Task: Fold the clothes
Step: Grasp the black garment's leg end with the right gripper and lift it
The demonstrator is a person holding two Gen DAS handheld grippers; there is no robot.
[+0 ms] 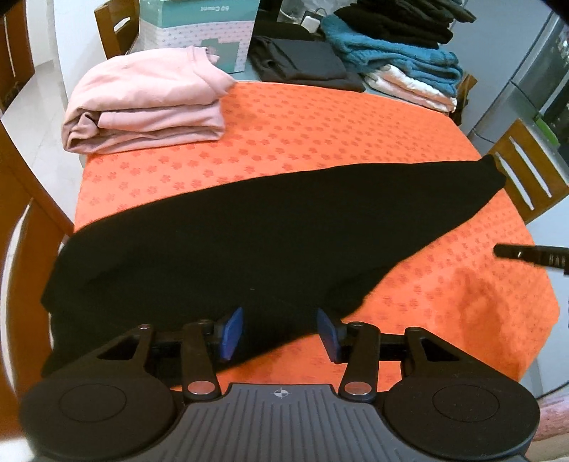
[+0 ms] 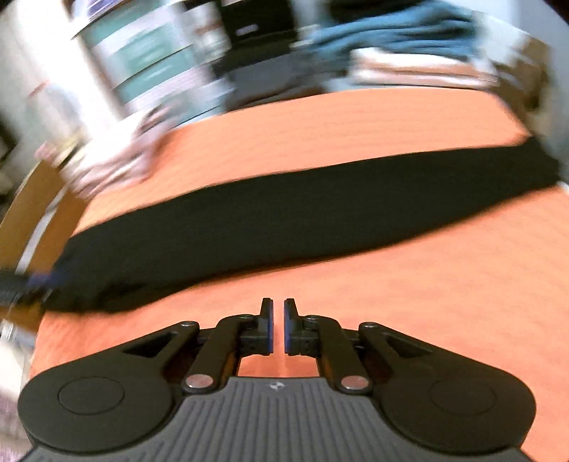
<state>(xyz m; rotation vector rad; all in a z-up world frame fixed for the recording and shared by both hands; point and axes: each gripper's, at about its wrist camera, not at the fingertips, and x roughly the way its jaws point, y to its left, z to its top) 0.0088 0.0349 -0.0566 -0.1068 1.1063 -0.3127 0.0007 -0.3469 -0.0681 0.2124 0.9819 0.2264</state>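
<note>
A black garment (image 1: 249,234) lies folded lengthwise across the orange tablecloth (image 1: 320,135), tapering toward the right table edge. My left gripper (image 1: 281,327) is open, its blue pads either side of the garment's near edge, holding nothing. In the blurred right wrist view the same garment (image 2: 284,213) stretches across the cloth (image 2: 391,284). My right gripper (image 2: 278,320) hovers over bare cloth in front of it, jaws nearly closed with a thin gap, empty. The right gripper's tip shows at the right of the left wrist view (image 1: 526,256).
A folded pink garment (image 1: 149,103) sits at the far left corner. Behind are a teal box (image 1: 199,32), folded dark clothes (image 1: 302,64) and a stack of blue and white clothes (image 1: 402,60). Wooden chairs (image 1: 530,170) stand at the table's sides.
</note>
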